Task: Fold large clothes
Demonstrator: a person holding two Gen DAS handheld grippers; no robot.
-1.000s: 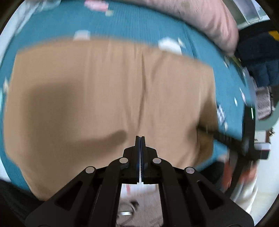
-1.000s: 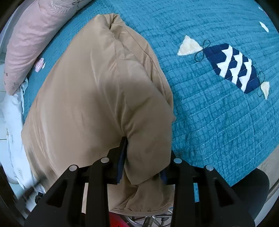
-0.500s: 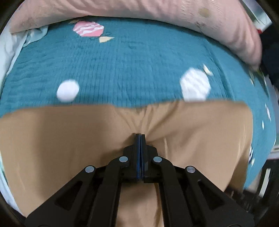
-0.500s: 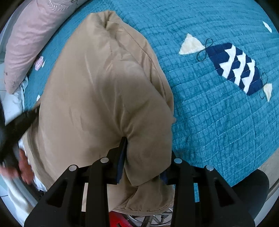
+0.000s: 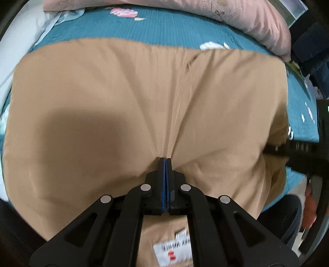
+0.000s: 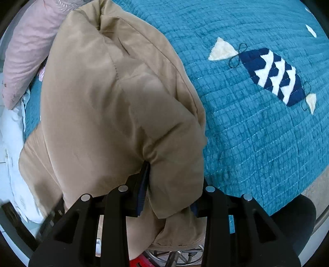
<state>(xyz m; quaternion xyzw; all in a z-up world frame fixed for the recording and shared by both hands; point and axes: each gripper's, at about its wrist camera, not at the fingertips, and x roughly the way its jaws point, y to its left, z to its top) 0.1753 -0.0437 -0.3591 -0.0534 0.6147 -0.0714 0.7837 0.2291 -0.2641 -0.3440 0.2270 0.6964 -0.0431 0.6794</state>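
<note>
A tan padded garment (image 5: 123,106) lies spread on a teal quilt (image 5: 164,26) and fills most of the left wrist view. My left gripper (image 5: 165,162) is shut, and creases in the cloth run into its tips, so it pinches the fabric. A white label (image 5: 172,252) shows below its fingers. In the right wrist view the same tan garment (image 6: 107,98) bulges up in a thick fold. My right gripper (image 6: 170,184) is shut on that fold near the bed's front edge. One blue pad (image 6: 143,184) presses the left side; the other is mostly hidden by cloth.
A pink pillow (image 5: 236,18) lies along the far side of the quilt (image 6: 257,143), which carries a navy and white fish patch (image 6: 275,76). White bedding (image 6: 12,164) hangs at the left. Dark clothes (image 5: 310,53) sit at the right. A metal frame (image 6: 174,256) shows under the bed edge.
The left gripper swung out toward the quilt and pillow, then came back lower over the garment, still shut. The garment's far end has bunched up toward the pillow. The right gripper has kept still.
</note>
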